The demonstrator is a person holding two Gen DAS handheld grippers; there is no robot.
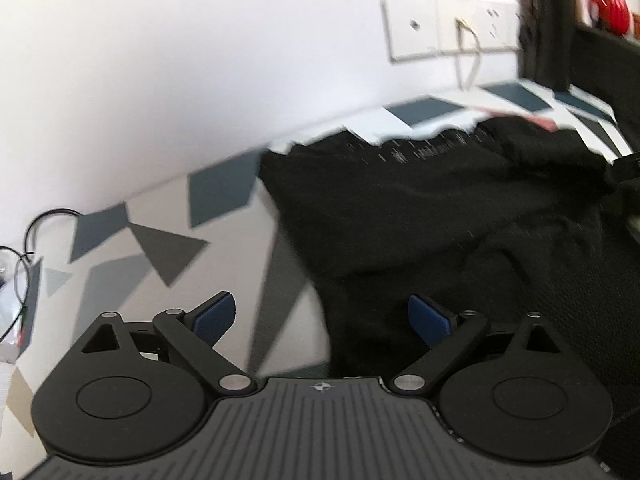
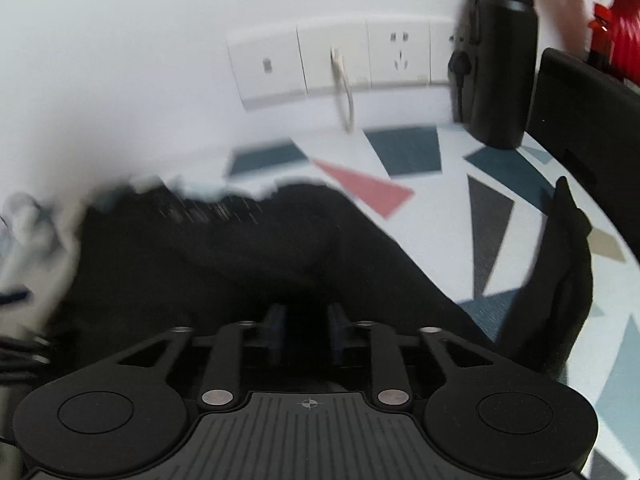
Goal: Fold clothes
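A black garment [image 1: 440,208] lies crumpled on a table covered with a white cloth with grey, blue and pink shapes [image 1: 160,248]. My left gripper [image 1: 320,320] is open and empty, its blue pads wide apart at the garment's near left edge. In the right wrist view the same black garment [image 2: 240,248] fills the middle. My right gripper [image 2: 307,332] has its fingers close together with black fabric between them. A sleeve or corner of the garment [image 2: 568,264] sticks up at the right.
A white wall with a socket strip [image 2: 340,60] and a plugged-in white cable [image 2: 346,92] stands behind the table. A black bottle [image 2: 500,60] and a black box [image 2: 588,120] stand at the back right. Thin cables [image 1: 36,232] lie at the left.
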